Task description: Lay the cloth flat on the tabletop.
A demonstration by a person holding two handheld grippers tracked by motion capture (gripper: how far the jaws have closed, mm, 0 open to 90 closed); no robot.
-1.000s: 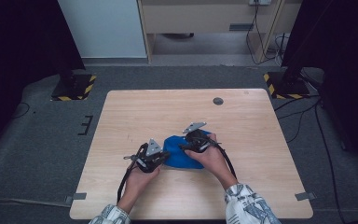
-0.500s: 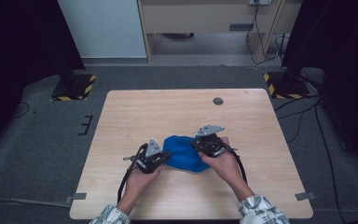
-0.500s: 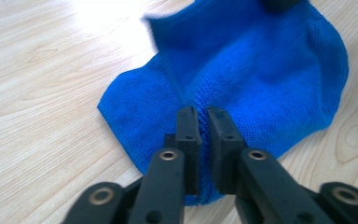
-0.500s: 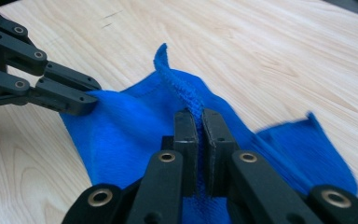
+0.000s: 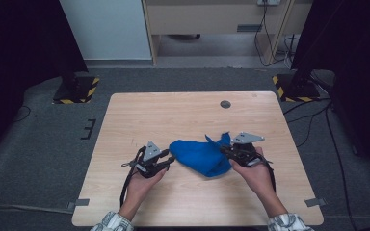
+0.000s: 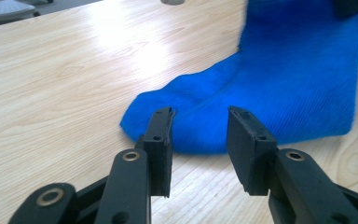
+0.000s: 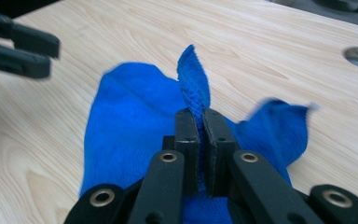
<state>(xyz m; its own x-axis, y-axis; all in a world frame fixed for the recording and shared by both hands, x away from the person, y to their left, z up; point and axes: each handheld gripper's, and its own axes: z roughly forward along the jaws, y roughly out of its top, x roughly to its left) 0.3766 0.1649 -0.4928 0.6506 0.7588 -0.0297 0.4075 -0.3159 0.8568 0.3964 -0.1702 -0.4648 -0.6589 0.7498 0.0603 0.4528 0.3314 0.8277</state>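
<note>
Right gripper (image 7: 199,122) pinches a raised fold of the blue cloth (image 5: 203,156), jaws nearly closed on it. Left gripper (image 6: 199,126) has just been opening; its jaws stand apart at the cloth's near edge, gripping nothing. Wooden table (image 5: 173,115) lies bare and wide beyond the cloth, which sits mid-table, well clear of every edge

A blue cloth (image 5: 203,156) of soft, fuzzy fabric lies bunched and crumpled near the middle of the wooden surface (image 5: 173,115). Its left end tapers to a rounded tip resting flat on the wood, while a fold at its right edge stands pinched upward into a narrow peak.
</note>
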